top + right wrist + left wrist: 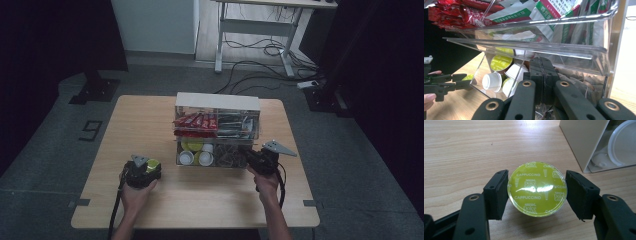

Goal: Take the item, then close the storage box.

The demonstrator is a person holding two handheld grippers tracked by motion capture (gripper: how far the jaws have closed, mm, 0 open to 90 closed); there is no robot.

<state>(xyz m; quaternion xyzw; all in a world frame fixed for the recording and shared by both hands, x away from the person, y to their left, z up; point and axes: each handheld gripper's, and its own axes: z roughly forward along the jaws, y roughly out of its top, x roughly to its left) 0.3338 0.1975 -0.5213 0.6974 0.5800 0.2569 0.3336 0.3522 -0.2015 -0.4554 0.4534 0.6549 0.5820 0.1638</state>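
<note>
Green coffee pod (537,188) sits on the wooden table (461,150) between the left gripper's (536,192) wide-open jaws, not squeezed. The right gripper (543,75) is closed, holding nothing.

High view: dim, low contrast, black toward 9 and 3 o'clock; the table (150,125) is evenly and weakly lit. Left gripper view: bright and sharp, white glare streak on the capsule lid (537,188), tabletop washed out at 12 o'clock. Right gripper view: highlights along the clear acrylic shelf (529,46), overexposed at 3 o'clock, near jaws soft.
</note>
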